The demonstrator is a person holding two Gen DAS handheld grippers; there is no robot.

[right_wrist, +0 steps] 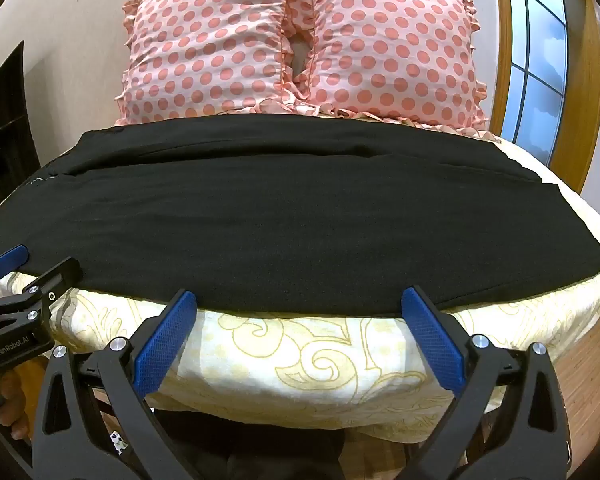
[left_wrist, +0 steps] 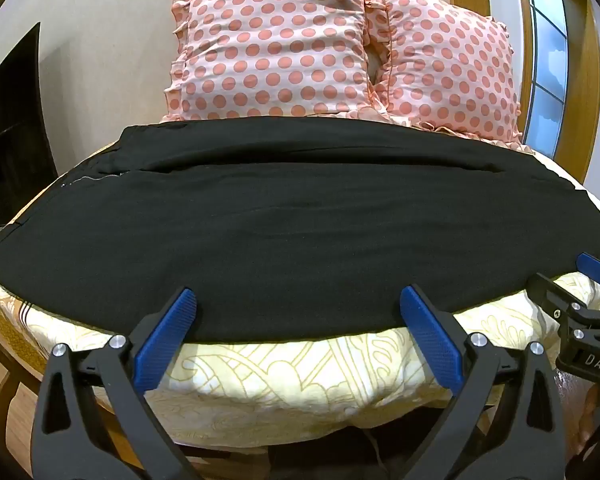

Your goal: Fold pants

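Observation:
Black pants [left_wrist: 280, 224] lie flat across the bed, legs running left to right, one leg lying over the other; they also show in the right wrist view [right_wrist: 284, 216]. My left gripper [left_wrist: 298, 300] is open and empty, its blue fingertips at the pants' near edge. My right gripper [right_wrist: 300, 300] is open and empty at the near edge too, further right. The right gripper's tip shows at the right edge of the left wrist view [left_wrist: 596, 276]. The left gripper shows at the left of the right wrist view [right_wrist: 24, 268].
The bed has a cream sheet with a yellow pattern [left_wrist: 300, 376]. Two pink polka-dot pillows [left_wrist: 272, 44] [left_wrist: 448, 68] lean against the wall behind the pants. A dark cabinet [left_wrist: 8, 128] stands at left, a window [left_wrist: 548, 60] at right.

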